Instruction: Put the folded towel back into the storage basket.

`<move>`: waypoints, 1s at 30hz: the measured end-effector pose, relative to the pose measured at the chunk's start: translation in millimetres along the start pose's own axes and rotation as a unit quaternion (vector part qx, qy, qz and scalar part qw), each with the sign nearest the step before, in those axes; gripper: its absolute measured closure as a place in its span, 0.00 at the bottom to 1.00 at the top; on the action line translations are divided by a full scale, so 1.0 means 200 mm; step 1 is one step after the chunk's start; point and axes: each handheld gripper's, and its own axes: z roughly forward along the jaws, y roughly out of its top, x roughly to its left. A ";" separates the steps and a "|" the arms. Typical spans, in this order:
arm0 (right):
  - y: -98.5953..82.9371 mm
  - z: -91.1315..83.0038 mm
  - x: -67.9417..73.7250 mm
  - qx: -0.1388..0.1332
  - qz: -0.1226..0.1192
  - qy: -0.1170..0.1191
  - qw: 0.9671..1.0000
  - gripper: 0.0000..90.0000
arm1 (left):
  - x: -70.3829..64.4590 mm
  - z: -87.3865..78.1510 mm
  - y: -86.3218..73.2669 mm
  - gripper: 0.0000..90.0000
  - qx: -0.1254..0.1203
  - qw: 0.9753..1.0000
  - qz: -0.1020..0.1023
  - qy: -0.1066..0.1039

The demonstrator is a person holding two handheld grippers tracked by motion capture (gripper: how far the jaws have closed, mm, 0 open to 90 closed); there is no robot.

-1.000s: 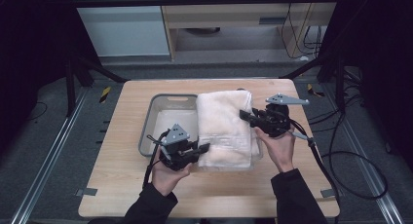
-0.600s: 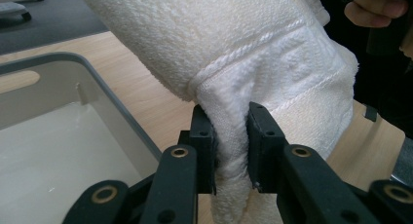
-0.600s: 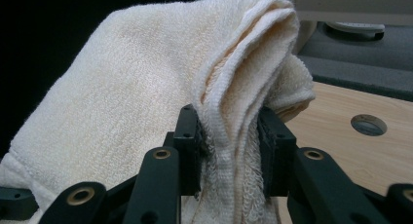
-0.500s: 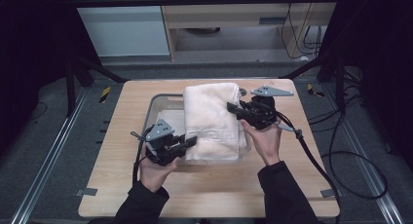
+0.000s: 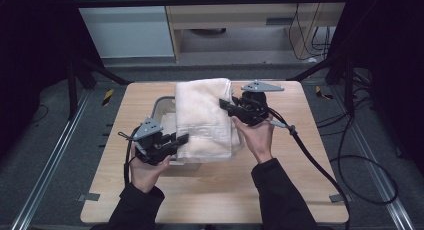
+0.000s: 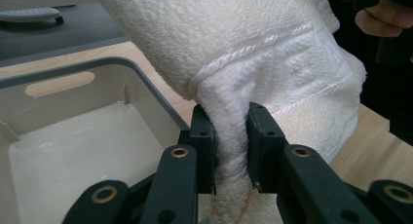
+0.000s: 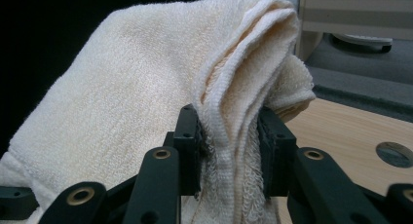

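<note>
High view: folded cream towel (image 5: 204, 117) sits at frame centre, held up over a grey bin (image 5: 164, 106) whose far-left corner shows just left of the towel. The bin stands on a wooden table (image 5: 300, 155).

Left gripper (image 5: 181, 139), lower left of centre, meets the towel's near-left corner. In the left gripper view its 2 jaws are clamped on a bunched fold of the towel (image 6: 234, 136), cloth squeezed between the pads at lower centre.

Right gripper (image 5: 223, 104), right of centre, meets the towel's right edge near its far end. In the right gripper view its 2 jaws are closed on several stacked layers of the towel's (image 7: 234, 136) hem, with the rest of the cloth draped up and to the left of the frame.

Container: in the left gripper view the bin (image 6: 73, 151) takes up the lower left; its interior floor is bare and pale, with a slot handle in the far wall at upper left. The towel hangs above and to the right of the bin's near rim. Whether any cloth touches the bin cannot be told.

Right hand (image 5: 257, 137) and left hand (image 5: 147, 170) hold the gripper bodies from the bottom of the frame.
</note>
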 end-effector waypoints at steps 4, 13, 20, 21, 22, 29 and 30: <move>0.02 0.04 0.03 -0.003 -0.002 0.001 1.000 0.74 | 0.03 -0.03 0.01 0.83 -0.006 1.000 -0.002 0.011; 0.03 0.14 0.09 -0.006 0.000 0.003 1.000 0.74 | 0.10 -0.08 -0.02 0.83 -0.008 0.999 -0.017 0.038; 0.03 0.19 0.11 -0.006 0.003 0.008 1.000 0.74 | 0.14 -0.10 -0.02 0.83 -0.013 0.999 -0.024 0.047; 0.04 0.21 0.12 -0.006 0.003 0.009 1.000 0.74 | 0.16 -0.11 -0.02 0.83 -0.013 0.998 -0.024 0.052; 0.04 0.21 0.12 -0.006 0.003 0.009 1.000 0.74 | 0.16 -0.11 -0.02 0.83 -0.013 0.998 -0.024 0.052; 0.07 0.27 0.17 -0.008 0.001 0.012 1.000 0.74 | 0.21 -0.14 -0.02 0.83 -0.020 0.997 -0.036 0.065; 0.07 0.27 0.17 -0.008 0.001 0.012 1.000 0.74 | 0.22 -0.15 -0.02 0.83 -0.020 0.997 -0.037 0.067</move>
